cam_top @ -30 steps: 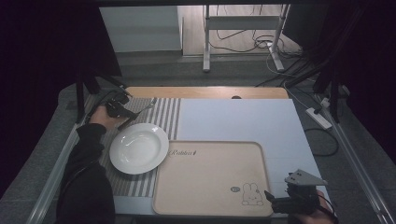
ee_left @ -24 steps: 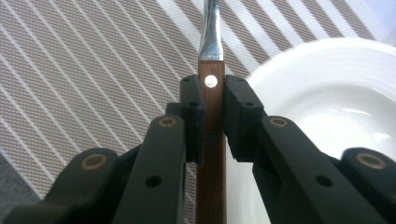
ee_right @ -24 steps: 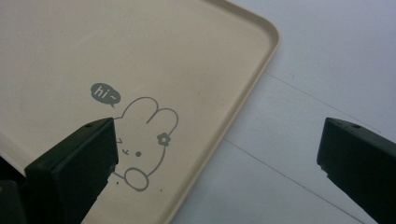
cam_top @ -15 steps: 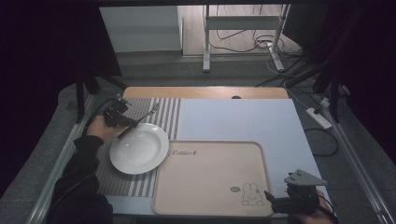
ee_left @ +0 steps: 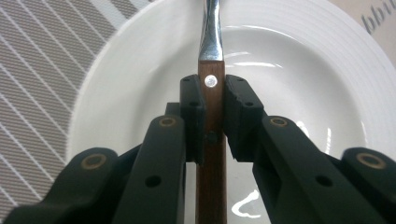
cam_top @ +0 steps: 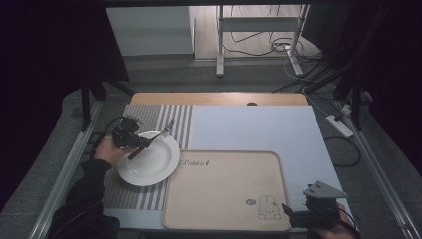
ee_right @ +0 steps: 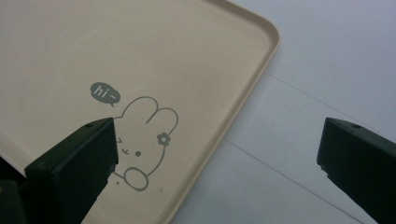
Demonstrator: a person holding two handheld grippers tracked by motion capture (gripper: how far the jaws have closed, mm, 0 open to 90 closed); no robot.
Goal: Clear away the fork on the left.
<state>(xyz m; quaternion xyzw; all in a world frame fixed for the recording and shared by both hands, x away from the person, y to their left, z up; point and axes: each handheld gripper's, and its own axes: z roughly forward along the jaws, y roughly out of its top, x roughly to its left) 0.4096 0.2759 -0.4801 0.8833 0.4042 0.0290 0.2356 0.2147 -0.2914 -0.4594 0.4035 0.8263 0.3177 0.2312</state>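
High view: the left gripper (cam_top: 130, 138), held in the person's left hand (cam_top: 107, 151), sits at the left rim of the white plate (cam_top: 154, 167), clamped on a wooden-handled utensil (cam_top: 151, 141) whose metal end points up and to the right across the plate's far edge. One second earlier this gripper was farther back, over the striped placemat (cam_top: 171, 117) beyond the plate; half a second ago it was partway; it has since come nearer the person and now overlaps the plate. The plate itself has not shifted and lies just left of the beige tray (cam_top: 224, 189). The right gripper (cam_top: 303, 214) hangs over the tray's near right corner, beside the printed rabbit (cam_top: 267, 207), in the same place as in both earlier frames.

Left gripper view: the pads (ee_left: 191, 100) press narrowly on either side of the brown handle (ee_left: 211, 140), which shows a metal rivet; the steel shaft runs up over the plate's white bowl (ee_left: 289, 79), with the placemat's stripes (ee_left: 42, 70) at the left.

Right gripper view: the jaws stand wide apart with nothing between them, above the tray's rounded corner (ee_right: 266, 35), the rabbit drawing (ee_right: 144, 135) and the pale tabletop (ee_right: 299, 154).
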